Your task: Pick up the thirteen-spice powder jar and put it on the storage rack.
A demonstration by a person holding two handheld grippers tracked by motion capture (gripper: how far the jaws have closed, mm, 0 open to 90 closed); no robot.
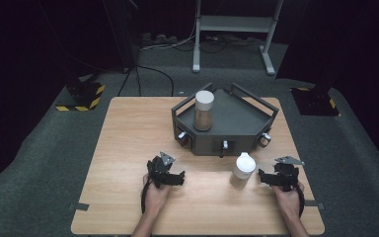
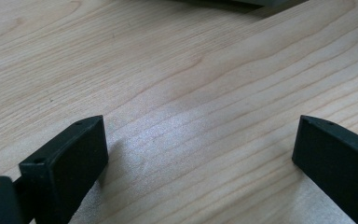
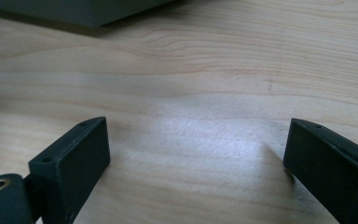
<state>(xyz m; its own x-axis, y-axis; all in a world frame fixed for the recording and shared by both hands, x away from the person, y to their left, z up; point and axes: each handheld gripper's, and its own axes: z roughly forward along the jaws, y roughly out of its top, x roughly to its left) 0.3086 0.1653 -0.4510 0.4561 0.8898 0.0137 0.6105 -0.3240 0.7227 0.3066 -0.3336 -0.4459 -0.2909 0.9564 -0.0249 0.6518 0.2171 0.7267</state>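
Two jars are in the high view, each with a white lid. One jar (image 1: pixel 203 110) with brown contents stands upright on the dark grey tray (image 1: pixel 242 123) at the table's far middle. The other jar (image 1: pixel 242 169) stands on the bare wood in front of the tray. My right gripper (image 1: pixel 272 177) rests on the table just right of that jar, apart from it. Its jaws are open over bare wood (image 3: pixel 196 144). My left gripper (image 1: pixel 170 177) sits at the front left of the table, also open with nothing between its jaws (image 2: pixel 200 140).
The tray has raised rails and small knobs (image 1: pixel 224 144) along its front face. The wooden table (image 1: pixel 128 143) stands on grey carpet. A white metal frame (image 1: pixel 234 29) and cables lie on the floor beyond. Black tape strips (image 1: pixel 78 206) mark the table's front corners.
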